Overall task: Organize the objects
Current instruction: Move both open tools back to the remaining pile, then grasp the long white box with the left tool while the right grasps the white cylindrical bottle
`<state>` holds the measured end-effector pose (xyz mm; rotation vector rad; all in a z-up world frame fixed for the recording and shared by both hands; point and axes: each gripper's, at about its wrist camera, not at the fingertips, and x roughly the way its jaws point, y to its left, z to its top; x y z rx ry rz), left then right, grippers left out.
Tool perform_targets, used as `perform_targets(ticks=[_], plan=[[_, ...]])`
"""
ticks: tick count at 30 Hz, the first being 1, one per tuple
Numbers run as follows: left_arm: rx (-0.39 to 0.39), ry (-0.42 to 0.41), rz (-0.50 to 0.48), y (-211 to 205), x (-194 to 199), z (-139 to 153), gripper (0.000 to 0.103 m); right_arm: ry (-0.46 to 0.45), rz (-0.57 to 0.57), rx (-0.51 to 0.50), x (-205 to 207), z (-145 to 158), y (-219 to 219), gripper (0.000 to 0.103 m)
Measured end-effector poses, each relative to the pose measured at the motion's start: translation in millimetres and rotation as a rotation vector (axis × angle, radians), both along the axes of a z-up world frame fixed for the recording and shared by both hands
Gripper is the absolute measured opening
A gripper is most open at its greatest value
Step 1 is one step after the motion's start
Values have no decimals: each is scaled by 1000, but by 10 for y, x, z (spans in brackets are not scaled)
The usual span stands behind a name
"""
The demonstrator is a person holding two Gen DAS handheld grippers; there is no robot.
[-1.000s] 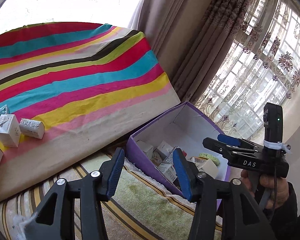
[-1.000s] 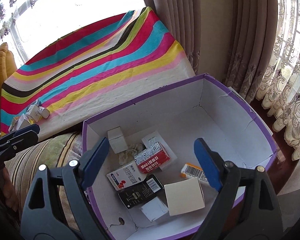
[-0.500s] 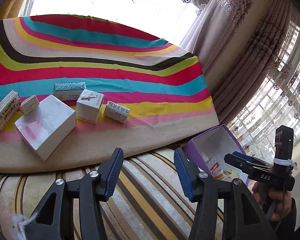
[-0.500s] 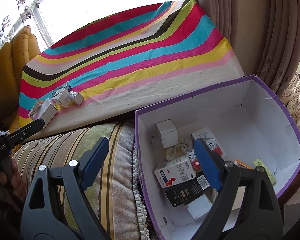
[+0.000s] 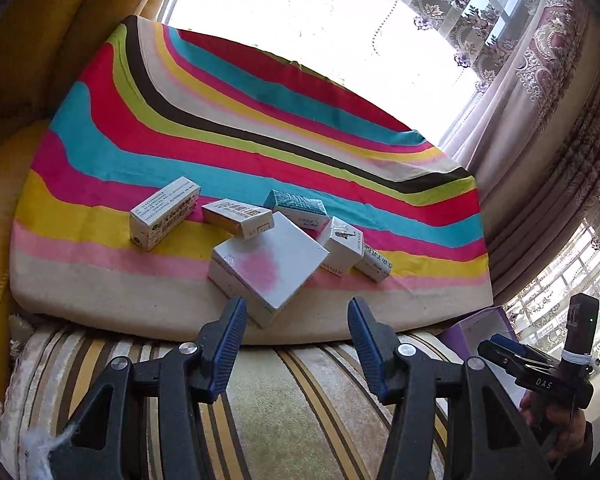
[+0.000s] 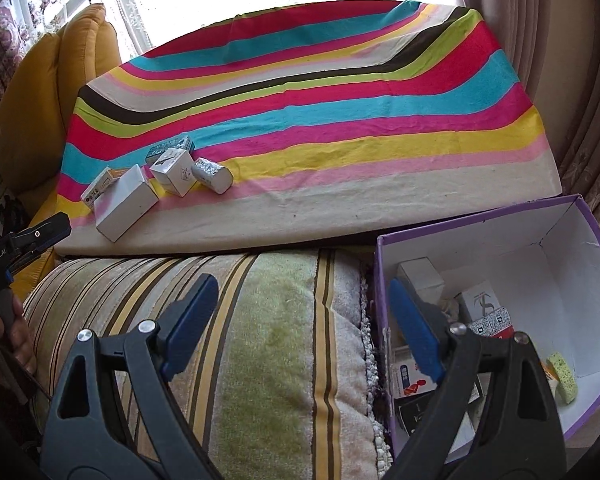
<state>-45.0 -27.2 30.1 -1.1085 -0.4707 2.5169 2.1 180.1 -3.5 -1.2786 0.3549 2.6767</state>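
Both views are now sweeping away from the purple box [image 6: 580,216], which was filling the right wrist view a second ago and is now sitting at 4 o'clock there. Small cartons [image 6: 420,280] and a yellow sponge [image 6: 562,376] are lying inside it.

Facing the left gripper [image 5: 296,344] is the striped cloth [image 5: 260,160], where before only its edge was showing. Its blue pads are standing apart with nothing between them. Just beyond them, toward 12 o'clock, a large white box [image 5: 268,266] with a pink patch is lying near the cloth's front edge. Smaller boxes are clustering behind it: a long white one [image 5: 164,212] at 10 o'clock, a teal one [image 5: 296,206] at 12 o'clock.

Hovering over a striped cushion [image 6: 280,340], the right gripper [image 6: 304,320] is spread wide and empty.
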Motion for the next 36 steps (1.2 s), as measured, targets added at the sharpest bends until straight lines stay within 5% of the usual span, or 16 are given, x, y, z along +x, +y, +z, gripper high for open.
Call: perform_targets(ticks=[17,36], plan=[[-182,-71,166,-583,-711,-130,54,-31,150,103,-779,-91,-458,89],[-354,-94,31,-371,-1230,-401,52,-51,287,232,-1639,-275,-765,89]])
